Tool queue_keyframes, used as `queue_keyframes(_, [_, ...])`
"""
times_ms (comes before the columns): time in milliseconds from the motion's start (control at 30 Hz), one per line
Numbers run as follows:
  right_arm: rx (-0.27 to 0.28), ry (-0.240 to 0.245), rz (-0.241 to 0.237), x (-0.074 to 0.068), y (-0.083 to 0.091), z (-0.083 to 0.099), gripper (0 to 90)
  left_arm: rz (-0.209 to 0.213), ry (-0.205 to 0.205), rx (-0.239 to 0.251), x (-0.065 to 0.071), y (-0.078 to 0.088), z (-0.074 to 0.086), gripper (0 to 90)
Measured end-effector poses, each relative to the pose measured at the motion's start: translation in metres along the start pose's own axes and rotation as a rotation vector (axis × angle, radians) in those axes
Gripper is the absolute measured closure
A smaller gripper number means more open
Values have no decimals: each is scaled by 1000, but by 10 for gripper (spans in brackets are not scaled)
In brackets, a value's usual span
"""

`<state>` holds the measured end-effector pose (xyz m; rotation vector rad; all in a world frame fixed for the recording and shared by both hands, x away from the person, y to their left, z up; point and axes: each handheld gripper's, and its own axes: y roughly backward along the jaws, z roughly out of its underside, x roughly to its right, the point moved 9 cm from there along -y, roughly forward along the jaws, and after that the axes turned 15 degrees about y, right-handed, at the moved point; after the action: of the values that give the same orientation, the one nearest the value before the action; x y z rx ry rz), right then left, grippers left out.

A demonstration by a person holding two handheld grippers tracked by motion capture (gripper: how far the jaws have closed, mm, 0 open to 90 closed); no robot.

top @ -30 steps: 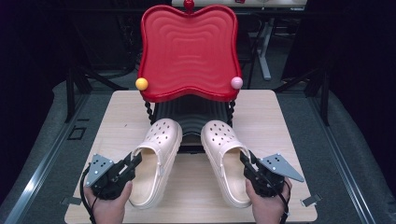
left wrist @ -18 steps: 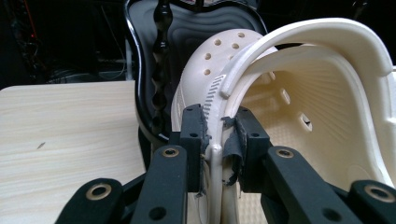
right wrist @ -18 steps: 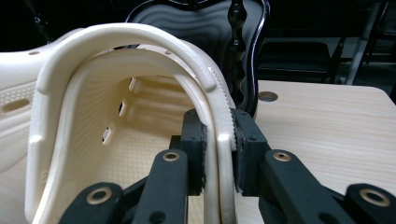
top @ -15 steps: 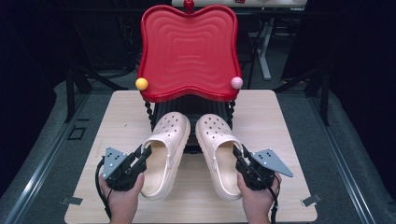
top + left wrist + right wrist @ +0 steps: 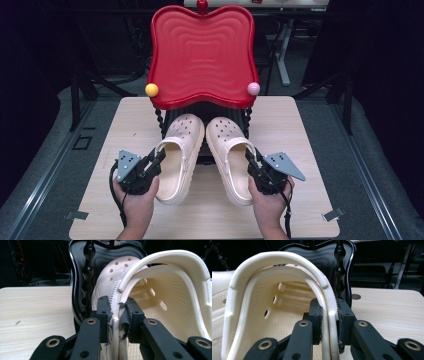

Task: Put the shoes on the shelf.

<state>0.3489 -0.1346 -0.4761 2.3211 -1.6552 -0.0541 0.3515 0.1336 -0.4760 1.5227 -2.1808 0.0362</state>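
Two cream clogs lie side by side on the wooden table (image 5: 290,130), toes pointing under a red shelf rack (image 5: 202,52). The left clog (image 5: 179,157) is gripped at its outer side wall by my left gripper (image 5: 159,159), whose pads (image 5: 105,312) press the wall on both sides of the left clog (image 5: 160,290). My right gripper (image 5: 251,161) is shut on the outer wall of the right clog (image 5: 231,155). Its pads (image 5: 343,315) clamp the rim of the right clog (image 5: 274,290).
The rack's black twisted posts (image 5: 86,280) stand close beside each clog's toe, with a black lower tray (image 5: 322,255) behind. A yellow ball (image 5: 151,90) and a pink ball (image 5: 253,88) cap the red tray's front corners. Dark chairs and floor surround the table.
Both hands have slid the clogs forward and inward, so the pair now lies closer together with toes farther under the red tray.
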Motion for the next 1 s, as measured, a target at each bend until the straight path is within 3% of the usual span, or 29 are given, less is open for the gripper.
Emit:
queue_keyframes(267, [15,-8,1,-2,-10,-6,764,5,-13,2,5,-10,-3,764])
queue_keyframes(533, [56,4,-8,-3,-26,-13,763,35,-18,17,4,-27,-10,763])
queue_keyframes(700, [67,16,-4,-2,-36,-15,763,29,-47,23,3,-36,-11,762])
queue_keyframes(1000, [42,55,2,-5,-54,-10,760,11,-14,-6,-6,-54,-2,761])
